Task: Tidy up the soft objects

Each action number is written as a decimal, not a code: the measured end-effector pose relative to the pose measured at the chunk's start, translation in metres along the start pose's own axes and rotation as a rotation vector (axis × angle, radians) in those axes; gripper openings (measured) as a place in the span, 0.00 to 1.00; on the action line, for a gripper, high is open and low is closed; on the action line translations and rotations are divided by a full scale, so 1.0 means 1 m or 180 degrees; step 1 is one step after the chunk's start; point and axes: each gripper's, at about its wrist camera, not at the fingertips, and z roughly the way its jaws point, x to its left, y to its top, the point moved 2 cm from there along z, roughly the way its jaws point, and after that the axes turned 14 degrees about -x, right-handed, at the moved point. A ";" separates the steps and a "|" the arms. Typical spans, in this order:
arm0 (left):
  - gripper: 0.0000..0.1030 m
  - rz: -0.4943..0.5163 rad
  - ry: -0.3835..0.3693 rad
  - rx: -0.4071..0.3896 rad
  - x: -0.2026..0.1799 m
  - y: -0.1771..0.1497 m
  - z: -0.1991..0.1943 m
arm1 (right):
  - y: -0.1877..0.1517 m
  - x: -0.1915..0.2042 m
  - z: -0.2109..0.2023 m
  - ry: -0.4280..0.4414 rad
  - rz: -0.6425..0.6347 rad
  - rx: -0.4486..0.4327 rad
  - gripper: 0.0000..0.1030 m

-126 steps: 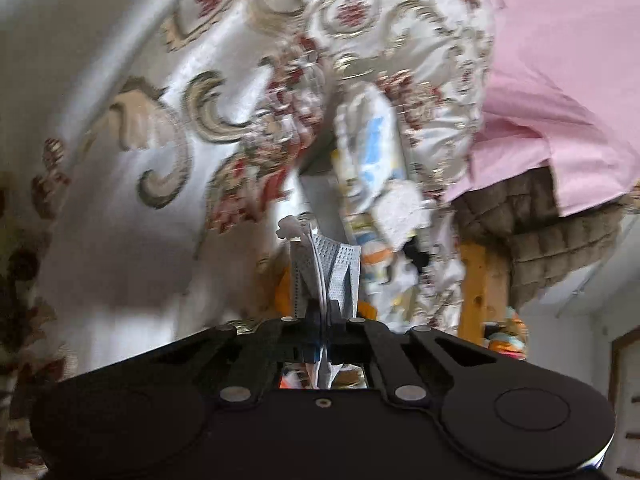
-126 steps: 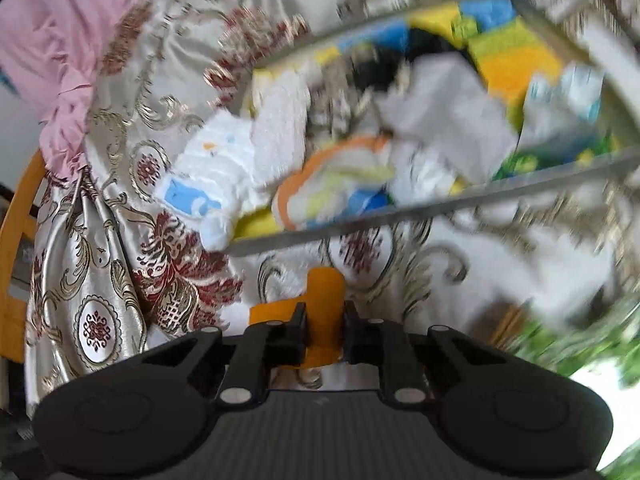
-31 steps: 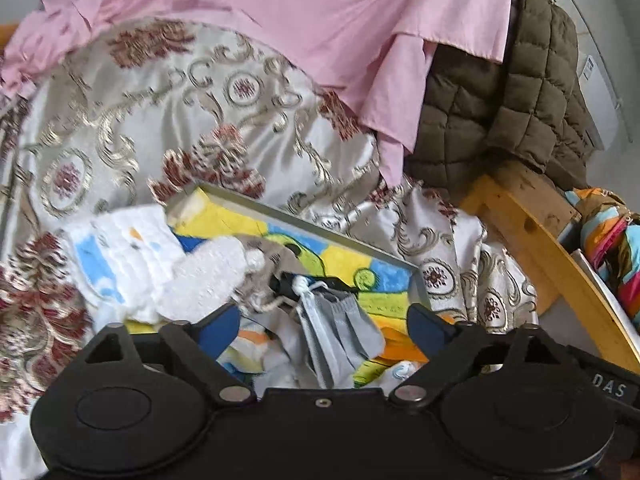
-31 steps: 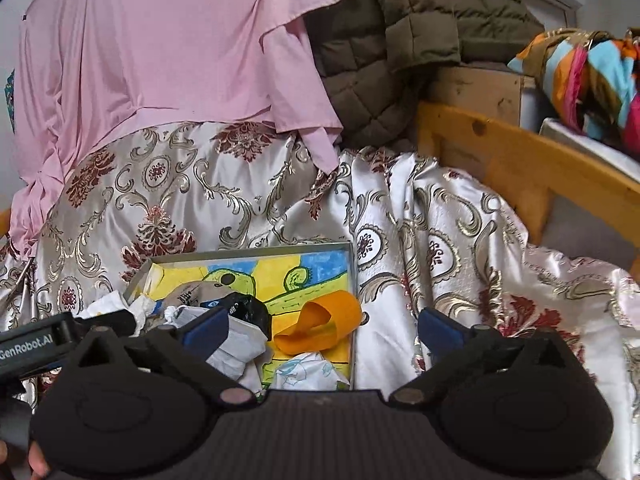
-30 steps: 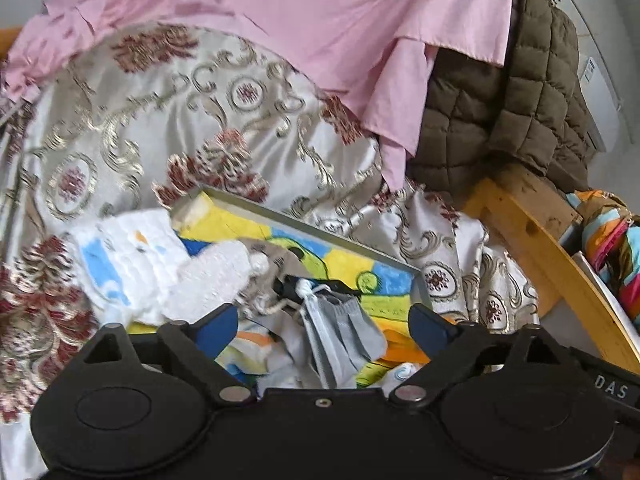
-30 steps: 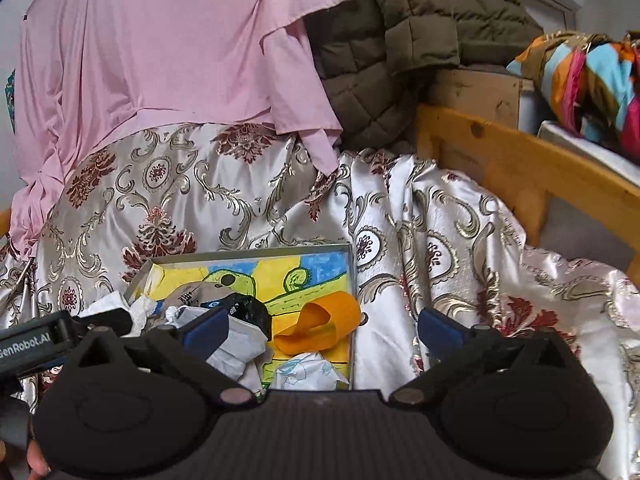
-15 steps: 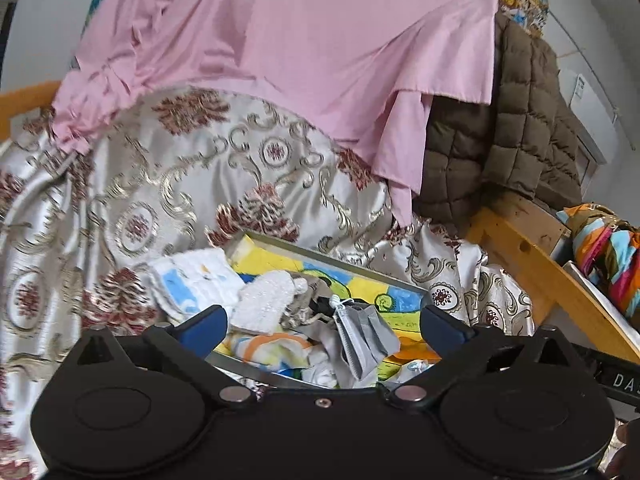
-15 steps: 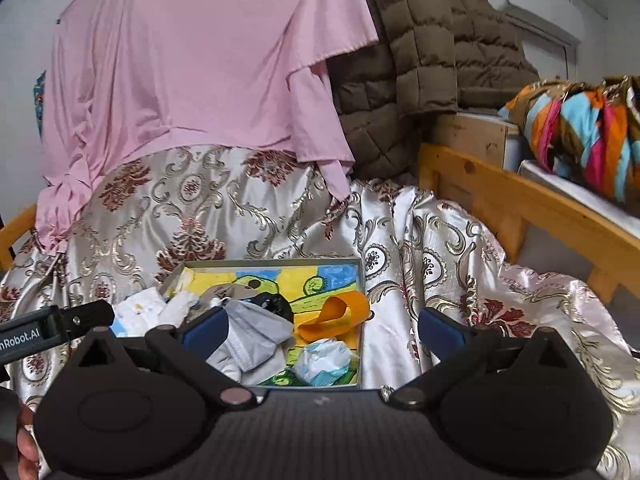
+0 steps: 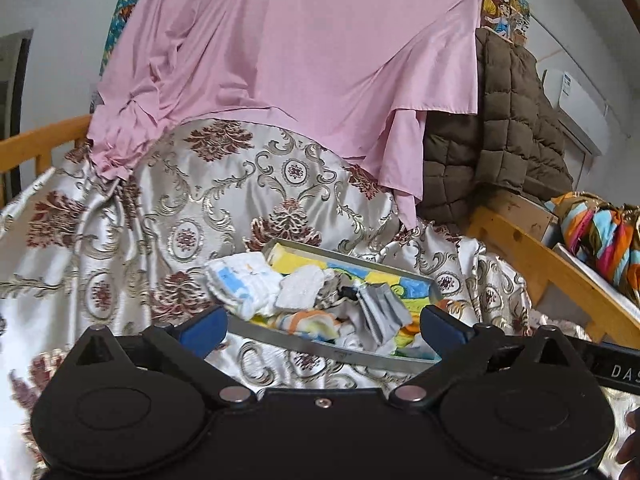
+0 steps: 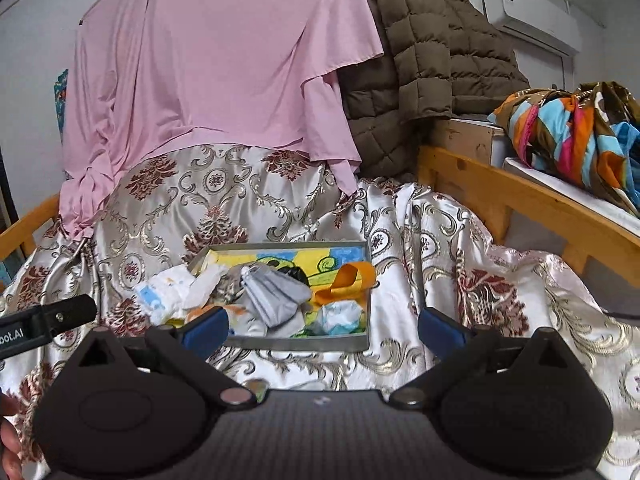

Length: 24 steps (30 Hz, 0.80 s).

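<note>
A shallow grey tray [image 9: 304,346] [image 10: 300,343] with a yellow and blue picture inside rests on the brocade cloth. In it lie a grey pleated mask [image 9: 380,312] [image 10: 276,292], an orange band [image 10: 352,278], a crumpled white and blue piece [image 10: 338,316] and white cloths. A white and blue diaper [image 9: 240,282] [image 10: 164,290] hangs over the tray's left end. My left gripper [image 9: 322,326] is open and empty, above the tray's near side. My right gripper [image 10: 322,326] is open and empty too, short of the tray's front wall.
A pink sheet [image 9: 280,60] and a brown quilted jacket [image 10: 420,60] hang behind the tray. A wooden bed rail [image 10: 520,204] runs along the right with a striped bundle [image 10: 580,136] above it. The brocade cloth [image 10: 500,280] spreads all around.
Earlier the left gripper held the mask and the right held the orange band; both now lie in the tray. Both grippers have drawn back from the tray over the last second.
</note>
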 end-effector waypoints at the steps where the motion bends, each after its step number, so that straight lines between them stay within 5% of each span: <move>1: 0.99 0.0022 0.0007 -0.0016 0.001 0.000 -0.006 | -0.001 0.001 -0.006 0.0002 0.0007 -0.0005 1.00; 24: 0.99 0.0202 0.0065 -0.0084 0.025 -0.021 -0.099 | -0.024 0.019 -0.096 -0.0016 0.0010 -0.0164 1.00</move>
